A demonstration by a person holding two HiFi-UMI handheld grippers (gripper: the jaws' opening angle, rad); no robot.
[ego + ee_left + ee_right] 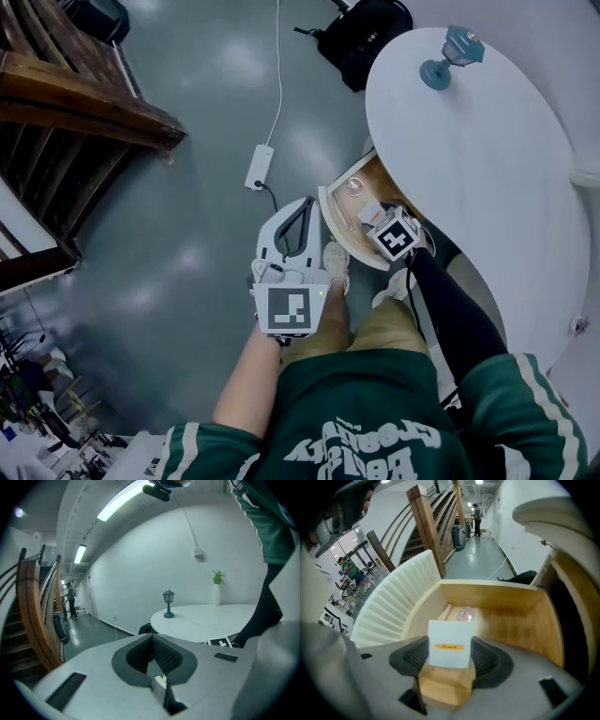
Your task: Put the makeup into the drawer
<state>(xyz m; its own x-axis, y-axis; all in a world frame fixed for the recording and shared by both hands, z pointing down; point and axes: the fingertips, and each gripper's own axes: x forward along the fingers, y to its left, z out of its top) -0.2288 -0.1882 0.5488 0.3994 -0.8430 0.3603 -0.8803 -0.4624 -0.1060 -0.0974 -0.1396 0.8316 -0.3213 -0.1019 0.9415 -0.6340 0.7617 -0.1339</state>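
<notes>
My right gripper [446, 654] is shut on a small white makeup box [446, 643] with an orange label. It points steeply down into the open wooden drawer [506, 599] of the round white table [487, 159]. In the head view the gripper [378, 217] hangs over the drawer [330, 208], and its marker cube hides most of the box. A small clear round item [464, 615] lies on the drawer floor near the back wall. My left gripper [292, 225] is shut and empty, held over the floor to the left of the drawer; its pads [164, 656] meet at the tips.
A teal lantern-shaped lamp [452, 54] stands on the tabletop. On the grey floor lie a black bag [367, 33] and a white power strip [259, 167] with its cable. A wooden staircase [75, 103] fills the left side. The person's shoe [337, 264] is beside the drawer.
</notes>
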